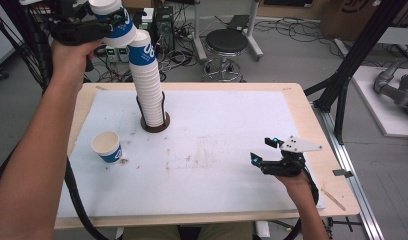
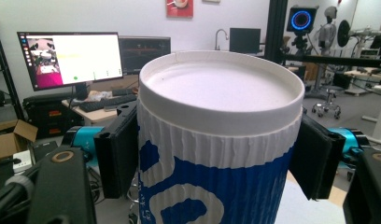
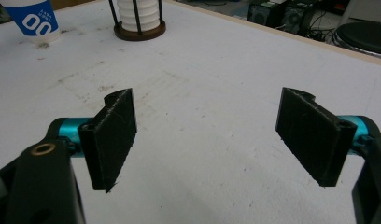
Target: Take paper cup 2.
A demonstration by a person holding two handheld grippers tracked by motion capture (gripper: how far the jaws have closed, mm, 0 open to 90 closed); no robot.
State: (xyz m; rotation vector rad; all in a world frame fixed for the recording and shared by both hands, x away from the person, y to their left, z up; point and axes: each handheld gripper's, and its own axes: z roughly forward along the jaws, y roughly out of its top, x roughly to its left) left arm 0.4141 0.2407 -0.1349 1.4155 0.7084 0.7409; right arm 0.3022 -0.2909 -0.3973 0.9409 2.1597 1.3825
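Above the stack [image 1: 148, 95], left claw [image 1: 108, 26] grips cup [image 1: 117, 22] (tilted).

White ribbed cup [image 2: 216, 154] with blue print, black claw [image 3: 212, 135] pads with teal mounts, white stained desk [image 1: 217, 150] mat with tan wood edge, dark brown stack base [image 1: 156, 125].

A black stool [image 1: 226, 41] stands beyond the table [image 1: 312, 150] (monitor [image 2: 72, 58] behind).

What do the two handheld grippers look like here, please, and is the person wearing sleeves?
Both are black. The right gripper has flat, matte black pads on turquoise mounts, and a grey three-cornered plate on top. The left gripper has the same pads and mounts; a thick black cable trails from it. The forearms are bare, with no sleeves.
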